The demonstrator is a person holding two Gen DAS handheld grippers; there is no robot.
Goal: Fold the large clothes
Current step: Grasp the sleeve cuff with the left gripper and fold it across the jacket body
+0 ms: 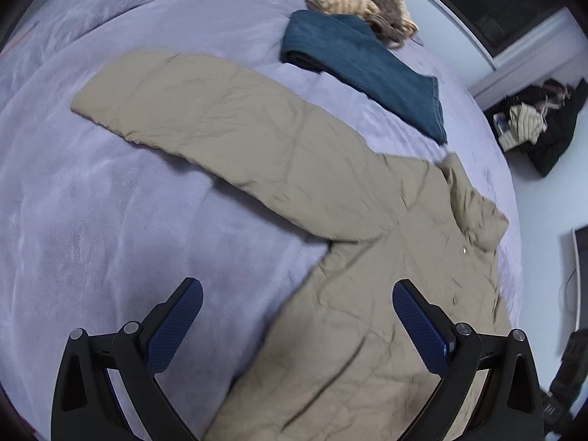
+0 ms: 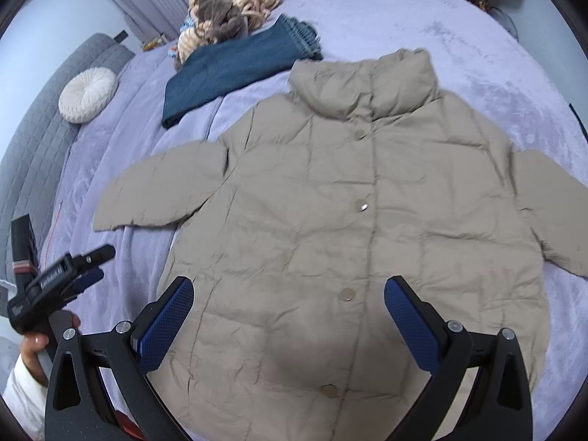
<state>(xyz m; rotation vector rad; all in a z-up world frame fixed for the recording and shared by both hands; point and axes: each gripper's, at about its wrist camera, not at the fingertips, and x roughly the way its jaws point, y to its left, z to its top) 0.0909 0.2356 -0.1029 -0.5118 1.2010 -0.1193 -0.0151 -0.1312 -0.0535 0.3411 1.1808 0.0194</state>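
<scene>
A beige puffer jacket (image 2: 349,202) lies front up and spread flat on a lavender bed cover (image 2: 477,36), collar away from me, both sleeves out to the sides. In the left wrist view the jacket (image 1: 330,220) shows with one sleeve stretching up left. My left gripper (image 1: 297,294) is open and empty above the jacket's side edge below that sleeve; it also shows in the right wrist view (image 2: 92,261) at the lower left, held in a hand. My right gripper (image 2: 288,290) is open and empty above the jacket's lower front.
A folded dark teal garment (image 2: 235,66) lies beyond the jacket, with a heap of tan and brown knitwear (image 2: 228,11) behind it. A round white cushion (image 2: 88,93) leans on the grey headboard (image 2: 33,139). Dark clothes (image 1: 540,125) lie on the floor.
</scene>
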